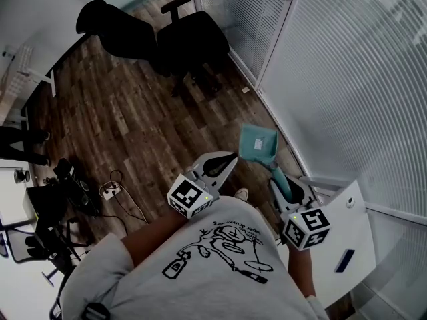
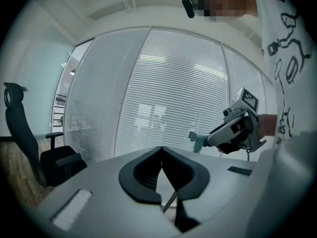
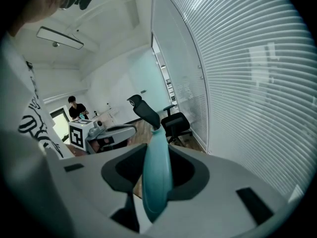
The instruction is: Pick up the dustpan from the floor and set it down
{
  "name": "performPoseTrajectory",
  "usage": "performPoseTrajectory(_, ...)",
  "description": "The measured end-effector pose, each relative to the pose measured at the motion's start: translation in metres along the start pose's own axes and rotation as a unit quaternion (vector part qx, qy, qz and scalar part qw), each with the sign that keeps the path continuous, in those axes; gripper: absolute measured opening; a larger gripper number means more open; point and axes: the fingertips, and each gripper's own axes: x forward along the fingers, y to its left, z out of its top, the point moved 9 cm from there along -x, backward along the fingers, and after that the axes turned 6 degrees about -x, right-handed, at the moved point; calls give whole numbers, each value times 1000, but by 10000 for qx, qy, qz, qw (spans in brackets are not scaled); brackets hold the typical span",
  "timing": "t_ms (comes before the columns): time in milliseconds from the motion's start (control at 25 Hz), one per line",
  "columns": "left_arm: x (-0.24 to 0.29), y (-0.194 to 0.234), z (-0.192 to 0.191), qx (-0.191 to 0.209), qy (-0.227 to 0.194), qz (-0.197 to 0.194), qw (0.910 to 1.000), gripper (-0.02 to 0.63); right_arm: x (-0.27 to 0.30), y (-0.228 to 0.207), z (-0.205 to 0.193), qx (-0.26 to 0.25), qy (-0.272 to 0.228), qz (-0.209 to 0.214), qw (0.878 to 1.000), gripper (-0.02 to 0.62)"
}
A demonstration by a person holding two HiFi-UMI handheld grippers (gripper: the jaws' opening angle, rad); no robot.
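Note:
The teal dustpan [image 1: 257,141] hangs above the wooden floor, its pan pointing away from me towards the glass wall. My right gripper [image 1: 277,177] is shut on its handle. In the right gripper view the teal handle [image 3: 157,176] runs up between the two black jaws. My left gripper [image 1: 229,159] floats just left of the pan without touching it; its jaws meet at the tips with nothing between them [image 2: 161,150]. The left gripper view also shows the right gripper [image 2: 237,126] with the handle's teal end [image 2: 197,140] sticking out of it.
Two black office chairs [image 1: 189,40] stand further along the floor. A glass wall with white blinds [image 1: 347,79] runs along the right. A white cabinet [image 1: 348,237] is at my right side. Cables and dark gear [image 1: 80,195] lie on the floor at the left.

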Motion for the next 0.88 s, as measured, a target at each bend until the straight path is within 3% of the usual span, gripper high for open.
performPoseTrajectory(880,7,-8,-14,-253,142,-223,9993,2,25,-3,-43,153,46,-78,9998,106)
